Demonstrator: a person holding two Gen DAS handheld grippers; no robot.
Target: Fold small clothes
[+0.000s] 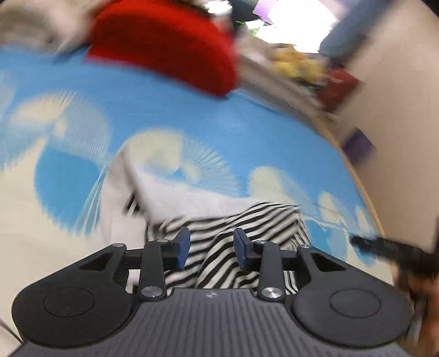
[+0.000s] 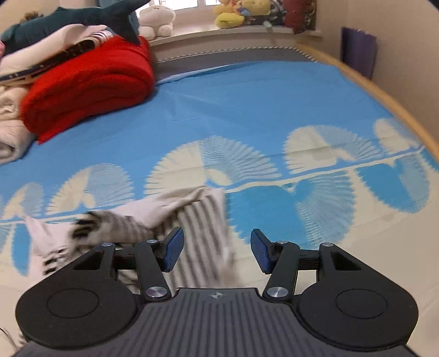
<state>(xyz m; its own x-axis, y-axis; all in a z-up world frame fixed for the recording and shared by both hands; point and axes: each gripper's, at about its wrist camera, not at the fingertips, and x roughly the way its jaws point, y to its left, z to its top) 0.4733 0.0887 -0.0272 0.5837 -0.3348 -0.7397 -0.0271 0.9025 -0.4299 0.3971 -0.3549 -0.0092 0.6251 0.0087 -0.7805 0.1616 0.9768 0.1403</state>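
left tongs: left gripper (image 1: 211,247) low centre of its blurred view, jaws part spread, nothing pinched; pads (image 1: 183,247) stand apart above the striped cloth, not pressing it.
right tongs: right gripper (image 2: 216,254) low centre of its view, jaws spread wide, empty; only bedsheet and the cloth's edge show between the pads (image 2: 172,252).
garment, left view: striped garment (image 1: 247,236) lies under and just beyond the jaws, lower centre; black-and-white stripes, with a plain pale part running up and left.
garment, right view: same garment (image 2: 197,228) lower left of centre, bunched and partly turned over, its right edge reaching into the jaw gap; blurred at its left end.
sheet: blue bedsheet (image 2: 247,109) with pale fan shapes, fills the middle of both views; the garment rests on it.
blanket: red folded blanket (image 2: 90,82) upper left, well apart from the garment.
far edge: plush toys (image 2: 238,13) along a ledge, top centre.
other tool: dark blurred shape at right edge of the left view, too smeared to tell.
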